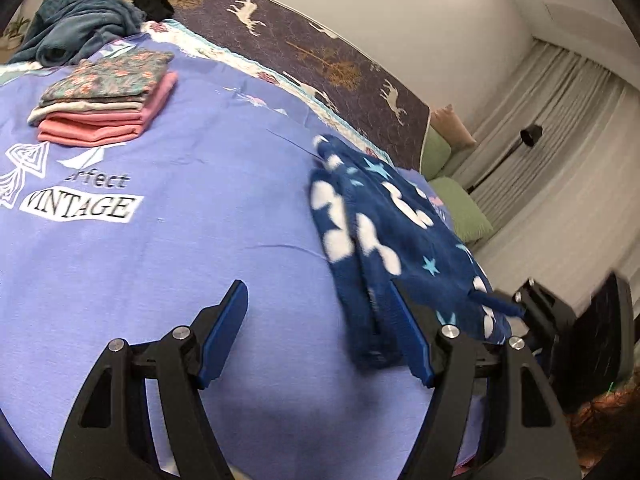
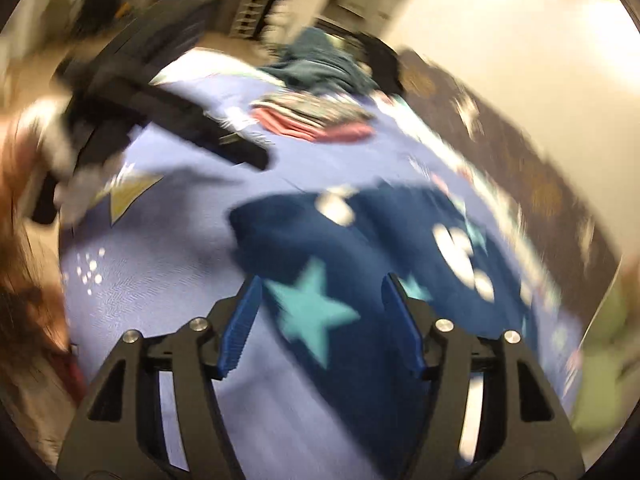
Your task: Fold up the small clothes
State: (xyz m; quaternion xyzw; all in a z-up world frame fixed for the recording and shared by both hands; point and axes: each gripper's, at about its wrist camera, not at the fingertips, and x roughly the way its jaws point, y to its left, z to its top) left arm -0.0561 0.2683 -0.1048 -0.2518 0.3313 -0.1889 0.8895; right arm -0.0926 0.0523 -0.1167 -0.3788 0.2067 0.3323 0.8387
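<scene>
A navy star-and-cloud fleece garment (image 1: 384, 232) lies partly folded on the purple bedsheet (image 1: 200, 264), right of the folded clothes stack (image 1: 104, 100) (pink and floral). The left gripper (image 1: 316, 292) and right gripper (image 2: 320, 284) both stand spread, gripping nothing.

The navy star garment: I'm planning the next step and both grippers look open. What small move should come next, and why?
Probably bring the right gripper down onto the navy star garment and close on its near edge. It lies loosely bunched on the purple sheet, ungrasped, and the left gripper is open beside it.
</scene>
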